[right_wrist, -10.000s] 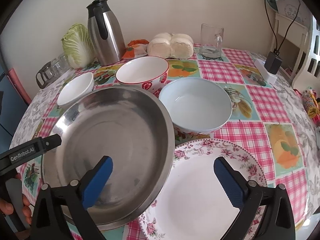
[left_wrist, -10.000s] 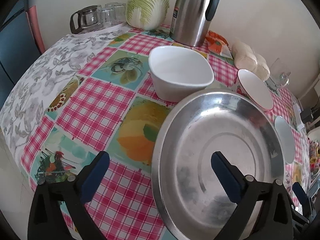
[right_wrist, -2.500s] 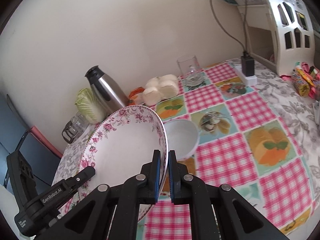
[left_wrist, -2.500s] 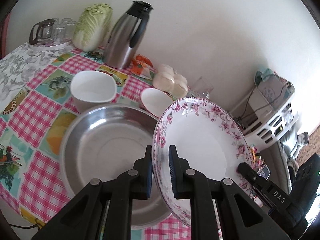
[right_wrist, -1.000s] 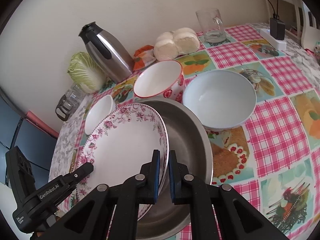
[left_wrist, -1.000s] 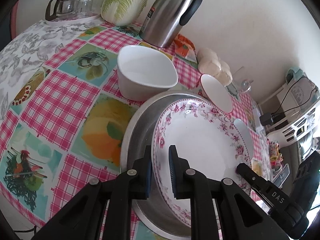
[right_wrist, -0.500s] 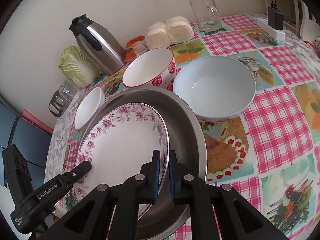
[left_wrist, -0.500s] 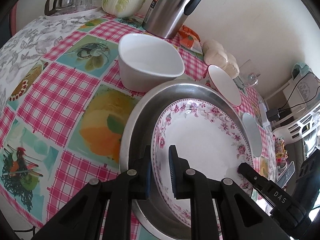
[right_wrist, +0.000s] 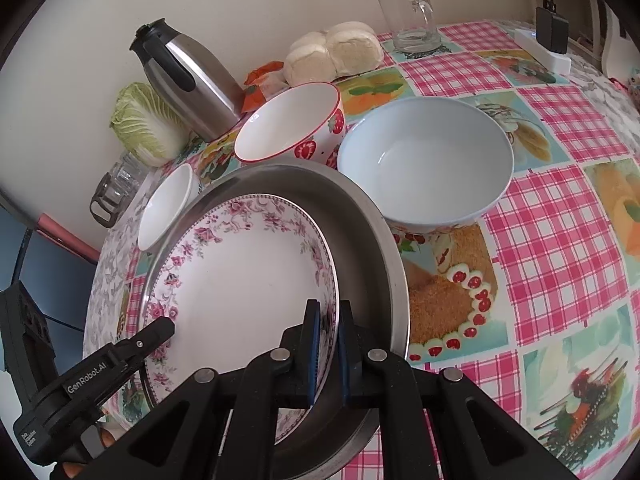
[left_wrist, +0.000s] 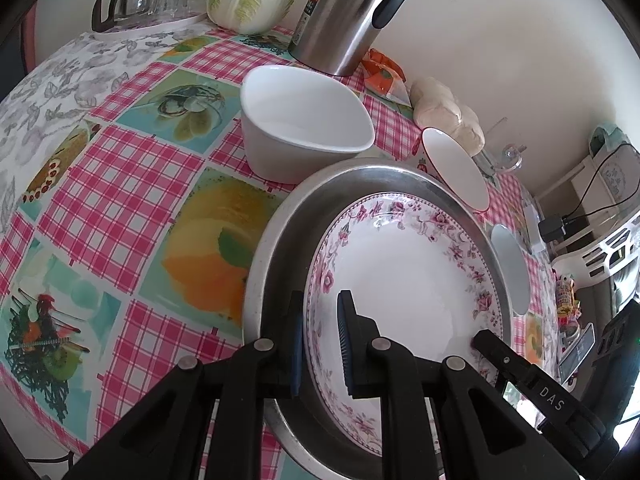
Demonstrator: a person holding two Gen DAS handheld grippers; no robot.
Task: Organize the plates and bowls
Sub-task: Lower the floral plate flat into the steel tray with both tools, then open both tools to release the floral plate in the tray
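Now the flowered plate (left_wrist: 404,280) lies down inside the steel pan (left_wrist: 272,248), where a couple of seconds ago both grippers held it tilted up in the air above the table. Half a second ago it was already nearly this low, so the lowering looks all but finished. The left gripper (left_wrist: 320,344) is clamped on the plate's near left rim, its blue pads on either side of the edge. The right gripper (right_wrist: 328,348) is pinched on the opposite rim in the same way. Whether the plate's full weight rests on the pan cannot be told, since both grips hold it.

For the task, this likely means the plate is stacked and letting go comes next. The white bowl (left_wrist: 304,136), the strawberry bowl (right_wrist: 292,124) and the pale blue bowl (right_wrist: 426,164) stand loose on the tablecloth (left_wrist: 112,184) just beside the pan, not yet gathered.
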